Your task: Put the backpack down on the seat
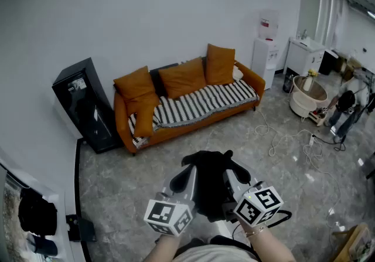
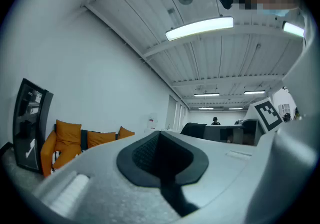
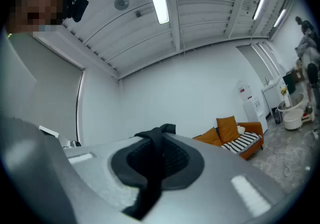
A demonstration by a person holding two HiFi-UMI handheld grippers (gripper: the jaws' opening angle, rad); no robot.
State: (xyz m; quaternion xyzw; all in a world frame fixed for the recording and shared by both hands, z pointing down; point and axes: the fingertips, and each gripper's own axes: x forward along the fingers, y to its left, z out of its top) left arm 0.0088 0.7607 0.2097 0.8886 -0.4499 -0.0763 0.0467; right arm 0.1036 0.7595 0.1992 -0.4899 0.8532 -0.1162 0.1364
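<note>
In the head view a black backpack (image 1: pixel 210 187) hangs between my two grippers, close to me and above the grey floor. My left gripper (image 1: pixel 186 181) and right gripper (image 1: pixel 234 181) flank it, jaws pointing up and forward. In the left gripper view the left gripper (image 2: pixel 160 135) is shut, with a black strap (image 2: pixel 172 198) running down between its pads. The right gripper (image 3: pixel 159 133) is shut on another black strap (image 3: pixel 152 168). The orange sofa (image 1: pixel 132 123) stands some way ahead against the wall, its seat under a striped blanket (image 1: pixel 199 105), with several orange cushions along the back.
A black cabinet (image 1: pixel 85 105) stands left of the sofa. A white water dispenser (image 1: pixel 266 50) is at its right. Loose cables (image 1: pixel 293 143) lie on the floor ahead right, near a round white tub (image 1: pixel 307 97) and a person (image 1: pixel 345 105). A small black object (image 1: pixel 79 228) sits low left.
</note>
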